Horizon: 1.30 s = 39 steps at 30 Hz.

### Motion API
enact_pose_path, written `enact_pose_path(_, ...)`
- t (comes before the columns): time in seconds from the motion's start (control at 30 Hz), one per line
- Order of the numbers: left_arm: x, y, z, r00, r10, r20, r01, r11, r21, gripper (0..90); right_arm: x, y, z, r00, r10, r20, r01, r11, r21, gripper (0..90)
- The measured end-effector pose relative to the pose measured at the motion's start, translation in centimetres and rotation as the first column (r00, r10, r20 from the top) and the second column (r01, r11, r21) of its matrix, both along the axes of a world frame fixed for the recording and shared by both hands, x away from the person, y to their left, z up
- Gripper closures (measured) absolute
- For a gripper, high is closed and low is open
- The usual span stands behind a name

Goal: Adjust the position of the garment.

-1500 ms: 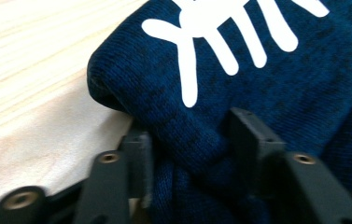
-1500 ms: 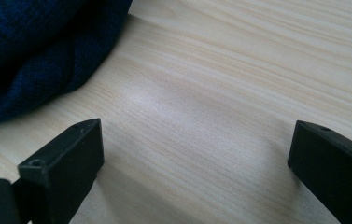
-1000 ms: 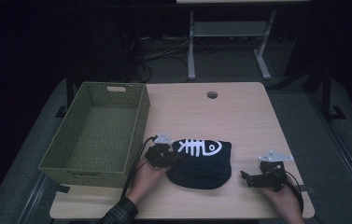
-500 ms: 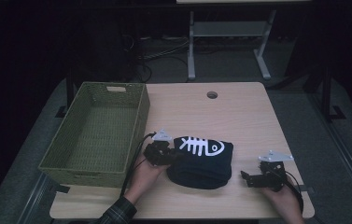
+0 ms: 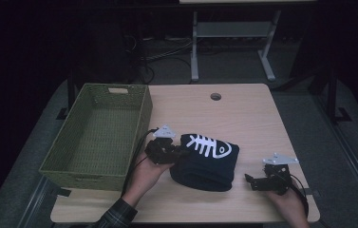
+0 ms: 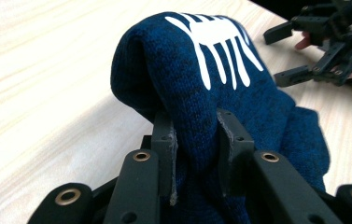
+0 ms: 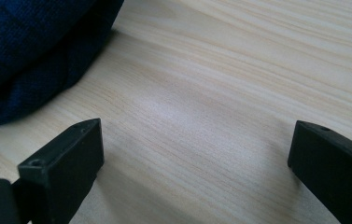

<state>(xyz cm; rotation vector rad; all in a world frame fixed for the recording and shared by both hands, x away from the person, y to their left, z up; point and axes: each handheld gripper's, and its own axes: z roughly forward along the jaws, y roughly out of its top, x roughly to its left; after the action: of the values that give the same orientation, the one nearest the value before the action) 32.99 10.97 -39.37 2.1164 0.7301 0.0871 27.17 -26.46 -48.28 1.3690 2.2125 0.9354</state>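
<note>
While resting on the tabletop [image 5: 243, 114], folded navy sweater [image 5: 206, 161] pinched at its 9 o'clock edge by left gripper [image 5: 175, 153], right gripper [image 5: 252, 182] wide, empty, at its 4 o'clock.

Setting: you work in a lab or test room, not a home. Evidence: one plain light-wood table [image 5: 243, 114] with a round cable hole [image 5: 215, 97] in its top, standing on grey carpet [image 5: 309, 114]. Behind it, a second bench on a pale metal frame [image 5: 229, 33], with loose black cables [image 5: 153, 57] lying on the floor beneath. Surroundings dark and unfurnished; lighting falls on your table alone. On the top: a green woven basket [image 5: 79, 173] set out as a prop. No household fittings visible.
</note>
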Motion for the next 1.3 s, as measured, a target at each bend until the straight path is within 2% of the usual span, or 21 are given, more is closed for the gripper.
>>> enact_pose_path(0.33, 0.1, 0.0, 1.6, 0.9995, -0.031, 0.001, 0.031, 0.9990, -0.033, 72.4, 0.0, 0.0, 0.0, 1.0000, 0.001, 0.002, -0.001, 1.000, -0.002, 3.1)
enact_pose_path(0.53, 0.6, 0.2, 2.8, 0.9989, -0.046, 0.008, 0.046, 0.9982, -0.038, 72.7, 0.0, 0.0, 0.0, 1.0000, -0.001, 0.004, 0.001, 1.000, 0.000, 3.2)
enact_pose_path(1.03, 1.3, 1.5, 5.4, 0.9982, -0.048, 0.038, 0.050, 0.9973, -0.054, 73.2, 0.0, 0.0, 0.0, 1.0000, 0.002, 0.002, -0.002, 1.000, -0.002, 3.1)
enact_pose_path(1.3, 1.7, 2.6, 6.8, 0.9981, -0.029, 0.055, 0.033, 0.9969, -0.071, 73.5, 0.0, 0.0, 0.0, 1.0000, 0.001, 0.001, -0.001, 1.000, -0.001, 3.2)
